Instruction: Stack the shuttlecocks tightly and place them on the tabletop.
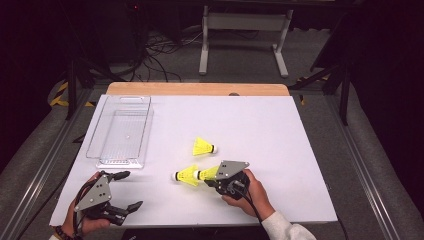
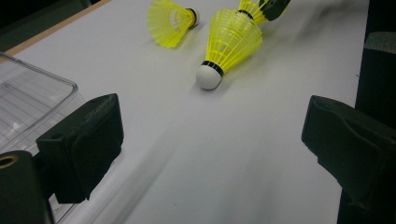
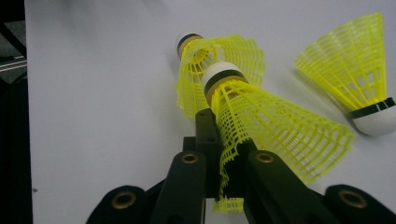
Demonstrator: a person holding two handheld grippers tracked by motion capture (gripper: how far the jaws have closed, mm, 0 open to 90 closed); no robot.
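The right gripper (image 1: pixel 212 176) pinches a shuttlecock's (image 3: pixel 261 116) skirt edge, cork nosing into a second shuttlecock (image 1: pixel 186 175) on the table (image 1: pixel 280 130). Its hand (image 1: pixel 252 192) lies low, pointing left. The left gripper (image 1: pixel 127 190) rests spread wide, empty, near a tray (image 1: pixel 120 130). A third shuttlecock (image 1: pixel 203 147) lies beyond.
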